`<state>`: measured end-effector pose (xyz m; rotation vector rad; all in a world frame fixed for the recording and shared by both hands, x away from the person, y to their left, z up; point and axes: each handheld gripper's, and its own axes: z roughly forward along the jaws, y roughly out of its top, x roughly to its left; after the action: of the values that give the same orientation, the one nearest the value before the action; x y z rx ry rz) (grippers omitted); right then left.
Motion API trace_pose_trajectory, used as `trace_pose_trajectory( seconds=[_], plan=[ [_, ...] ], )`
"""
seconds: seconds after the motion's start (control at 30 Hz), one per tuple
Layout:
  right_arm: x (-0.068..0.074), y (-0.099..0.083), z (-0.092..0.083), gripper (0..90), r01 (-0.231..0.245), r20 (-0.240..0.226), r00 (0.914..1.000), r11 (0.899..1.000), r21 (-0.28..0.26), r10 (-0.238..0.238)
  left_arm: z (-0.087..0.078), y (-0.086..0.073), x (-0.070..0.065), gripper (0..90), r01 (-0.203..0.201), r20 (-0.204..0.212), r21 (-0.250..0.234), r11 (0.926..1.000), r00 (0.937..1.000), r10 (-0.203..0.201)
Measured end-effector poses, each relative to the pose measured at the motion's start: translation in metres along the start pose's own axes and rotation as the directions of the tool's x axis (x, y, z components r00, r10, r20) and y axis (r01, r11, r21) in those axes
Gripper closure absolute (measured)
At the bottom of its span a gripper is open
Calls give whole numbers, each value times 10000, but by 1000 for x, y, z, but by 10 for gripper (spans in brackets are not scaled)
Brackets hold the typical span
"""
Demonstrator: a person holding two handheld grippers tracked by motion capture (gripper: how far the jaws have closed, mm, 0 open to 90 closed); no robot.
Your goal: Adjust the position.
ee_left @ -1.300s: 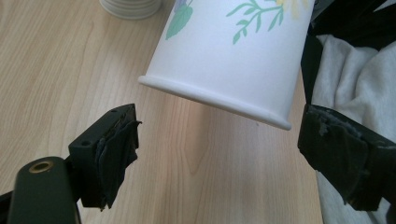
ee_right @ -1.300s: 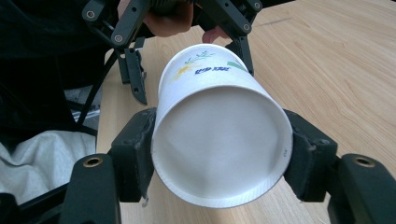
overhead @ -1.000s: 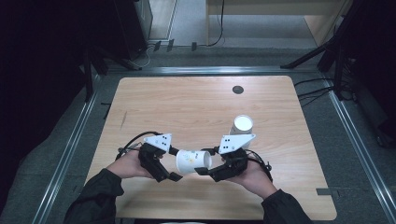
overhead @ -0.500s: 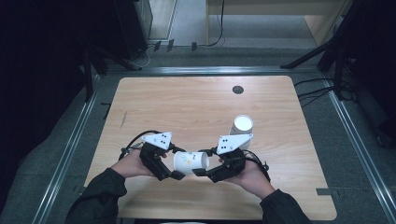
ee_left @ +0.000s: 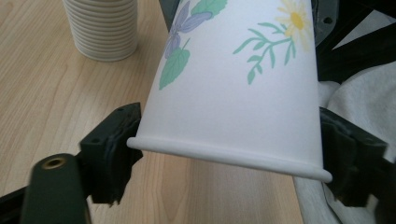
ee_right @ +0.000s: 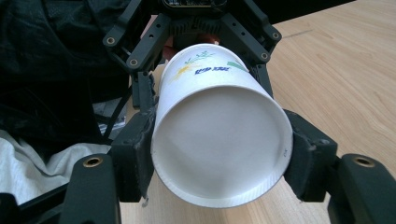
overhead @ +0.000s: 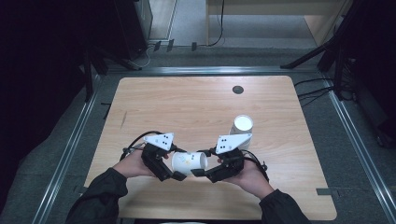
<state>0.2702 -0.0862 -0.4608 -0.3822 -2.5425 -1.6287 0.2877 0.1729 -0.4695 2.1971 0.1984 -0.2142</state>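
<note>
A white paper cup (overhead: pixel 189 162) with a flower print lies level above the table's near middle, held between both grippers. My left gripper (overhead: pixel 176 163) is at its wide rimmed mouth. In the left gripper view the cup (ee_left: pixel 233 93) sits between the pads (ee_left: pixel 112 149), which touch the rim on both sides. The left gripper (ee_left: pixel 229 144) has just been closing its jaws on it. My right gripper (overhead: pixel 201 163) is shut on the base end. In the right gripper view the cup's recessed bottom (ee_right: pixel 219 140) faces the camera, with the right gripper (ee_right: pixel 219 154) clamped on either side.
A stack of white paper cups (overhead: pixel 243 126) stands upright on the wooden table (overhead: pixel 187 107), just behind the right hand; it also appears as the ribbed stack (ee_left: pixel 102 28). A dark round hole (overhead: pixel 238 89) sits near the table's far edge. Metal rails border the table.
The left gripper's jaws have drawn in against the cup's rim. Both hands and the cup stay where they were.
</note>
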Motion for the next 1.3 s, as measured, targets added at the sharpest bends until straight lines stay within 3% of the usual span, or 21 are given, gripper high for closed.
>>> trace_pose_trajectory(
  seconds=[0.5, 1.0, 1.3],
  plan=[
    [0, 0, 0, 351, -84, -80, 9999, 10000, -3, 84, -4, -1, 0, 265, -3, 24, -147, 9999, 10000, 4],
    [-1, 0, 0, 280, -145, 146, 9998, 9999, 56, 144, -10, -2, 1, 281, 64, 45, -426, 9991, 10000, -63],
    [-2, -1, -5, 258, -235, 412, 9989, 9996, 160, 228, -19, 1, 2, 276, 122, -88, -274, 9995, 9999, -125]
  ],
)
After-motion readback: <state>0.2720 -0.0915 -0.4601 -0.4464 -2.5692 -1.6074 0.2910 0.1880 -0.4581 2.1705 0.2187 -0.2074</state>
